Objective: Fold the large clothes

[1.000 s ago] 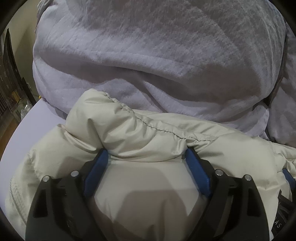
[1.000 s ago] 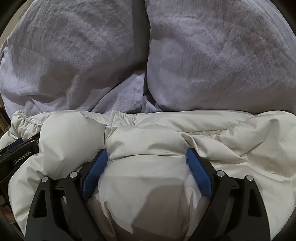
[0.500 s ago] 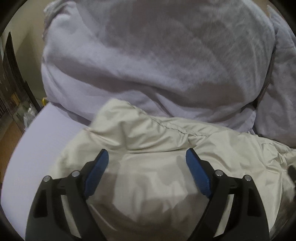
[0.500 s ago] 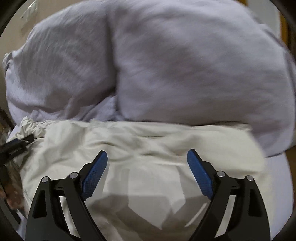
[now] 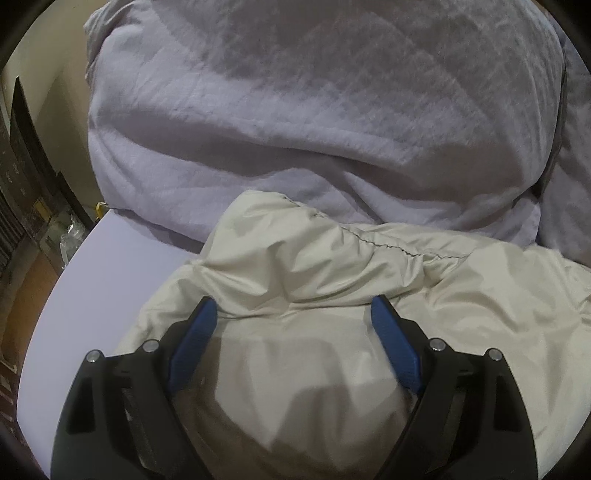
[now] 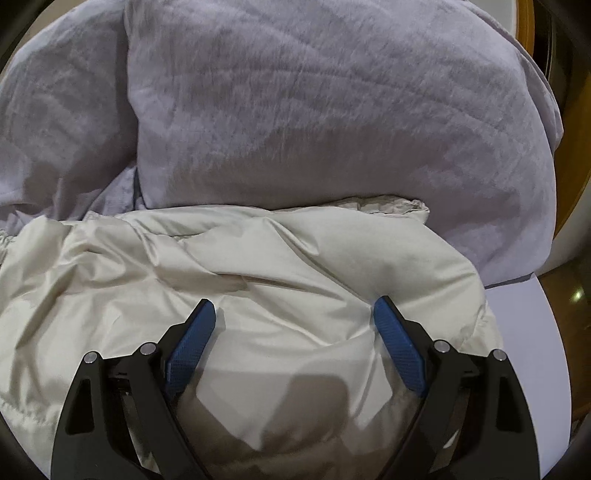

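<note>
A cream puffy jacket [image 5: 332, 266] lies bunched on a pale lilac bed sheet [image 5: 96, 280], its far edge against the pillows. My left gripper [image 5: 291, 314] is open, its blue pads [image 5: 192, 343] pressing down on the jacket's left part beside a stitched seam. The jacket also fills the lower right wrist view [image 6: 258, 266]. My right gripper [image 6: 295, 317] is open, its blue pads [image 6: 399, 347] resting on the jacket's right part near its rounded corner. Neither gripper pinches any fabric.
Two large lilac pillows [image 5: 314, 110] [image 6: 332, 110] rise just behind the jacket. The bed's left edge drops to dark shelving [image 5: 26, 184]. On the right, the bed edge [image 6: 524, 332] meets a wooden floor and an orange wooden frame [image 6: 524, 33].
Both grippers lifted and drew apart, the left toward the jacket's left side and the right toward its right corner, then pressed down again. Both stayed open.
</note>
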`<state>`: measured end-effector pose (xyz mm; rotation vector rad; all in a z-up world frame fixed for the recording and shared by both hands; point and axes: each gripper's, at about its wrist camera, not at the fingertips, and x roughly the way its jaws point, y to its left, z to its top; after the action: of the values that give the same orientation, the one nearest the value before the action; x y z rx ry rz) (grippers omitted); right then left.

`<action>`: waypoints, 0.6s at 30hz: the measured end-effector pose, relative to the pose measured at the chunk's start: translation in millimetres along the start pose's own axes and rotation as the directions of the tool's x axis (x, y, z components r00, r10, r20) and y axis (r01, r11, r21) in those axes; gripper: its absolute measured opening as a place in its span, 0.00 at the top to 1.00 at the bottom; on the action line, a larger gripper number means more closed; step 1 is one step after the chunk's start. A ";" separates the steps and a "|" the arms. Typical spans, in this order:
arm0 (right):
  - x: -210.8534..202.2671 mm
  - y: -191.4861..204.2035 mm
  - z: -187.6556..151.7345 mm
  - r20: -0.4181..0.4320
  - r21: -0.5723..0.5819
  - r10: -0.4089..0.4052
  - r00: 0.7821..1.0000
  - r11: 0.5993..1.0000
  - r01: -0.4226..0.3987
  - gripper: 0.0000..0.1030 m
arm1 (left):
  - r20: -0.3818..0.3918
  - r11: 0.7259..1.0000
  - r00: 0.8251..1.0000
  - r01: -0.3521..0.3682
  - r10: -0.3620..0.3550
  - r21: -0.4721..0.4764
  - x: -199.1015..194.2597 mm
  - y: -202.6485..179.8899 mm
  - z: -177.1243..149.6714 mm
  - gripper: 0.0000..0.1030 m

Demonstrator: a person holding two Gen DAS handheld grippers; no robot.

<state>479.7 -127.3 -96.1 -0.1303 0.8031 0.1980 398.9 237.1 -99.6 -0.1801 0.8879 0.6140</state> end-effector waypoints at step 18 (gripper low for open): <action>80.8 20.0 -0.4 0.004 -0.005 -0.026 1.000 1.000 0.026 0.10 | -0.002 1.000 1.000 0.005 -0.005 0.012 23.5 -0.7 -7.7 0.13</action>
<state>529.7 -97.7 -155.7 -0.1450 0.7969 0.1758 405.2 243.5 -122.7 -0.1723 0.8924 0.6039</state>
